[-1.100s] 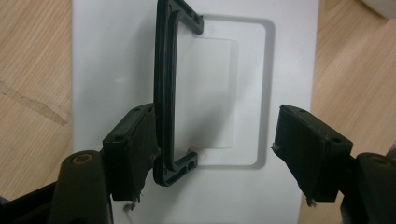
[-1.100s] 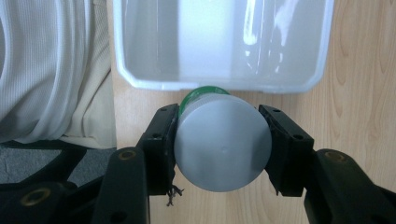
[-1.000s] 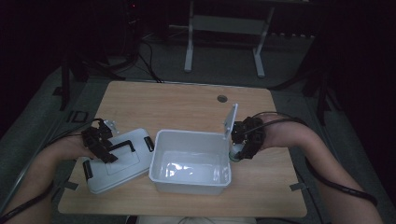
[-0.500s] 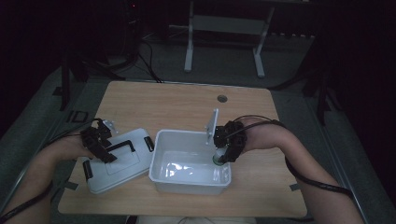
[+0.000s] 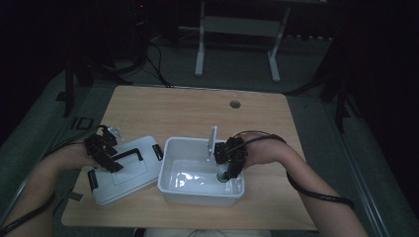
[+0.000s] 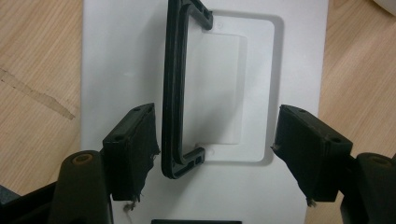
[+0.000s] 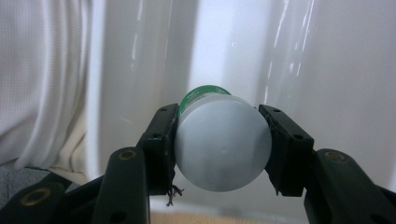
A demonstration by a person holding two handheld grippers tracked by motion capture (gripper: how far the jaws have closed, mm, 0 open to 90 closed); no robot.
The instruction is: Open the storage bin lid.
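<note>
On the table (image 5: 197,106), the open bin (image 5: 170,175) sits near the 6 o'clock edge. Its lid (image 5: 128,173) lies flat just beside it at 9 o'clock, handle (image 6: 175,88) up, under the left gripper (image 6: 215,149). Inside the bin, toward 3 o'clock, the right gripper (image 7: 218,140) clasps a capped jar (image 7: 222,144).

High view dim; gripper views bright.

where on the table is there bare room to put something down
The far half of the wooden table, between the cable hole and the white bin, is bare. So is the right strip beyond the bin. The near left is crowded by the lid.
</note>
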